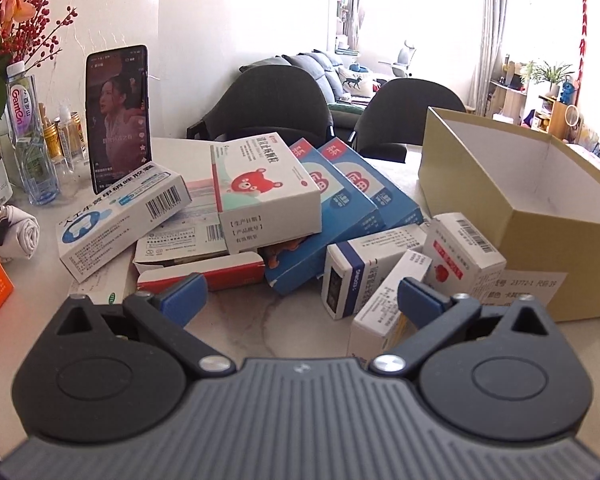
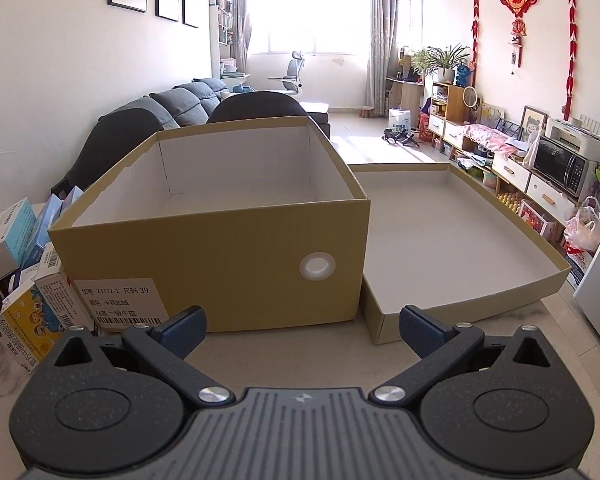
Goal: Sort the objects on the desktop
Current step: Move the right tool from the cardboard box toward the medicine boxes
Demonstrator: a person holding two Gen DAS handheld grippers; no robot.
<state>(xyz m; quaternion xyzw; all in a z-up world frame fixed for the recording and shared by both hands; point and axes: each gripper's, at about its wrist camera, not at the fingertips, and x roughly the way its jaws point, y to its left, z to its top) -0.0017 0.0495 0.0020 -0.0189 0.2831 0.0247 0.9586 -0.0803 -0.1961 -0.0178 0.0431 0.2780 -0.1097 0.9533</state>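
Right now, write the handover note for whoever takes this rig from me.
Left gripper: open, empty, facing the pile of medicine boxes on the table.
Right gripper: open, empty, facing the cardboard box; its lid lies upturned beside it.
Done: nothing sorted yet; what shows of the box's inside is bare, though its floor is hidden, and the lid is empty.
Left: move the medicine boxes, probably into the cardboard box, nearest ones first. A phone and bottles stand behind the pile.
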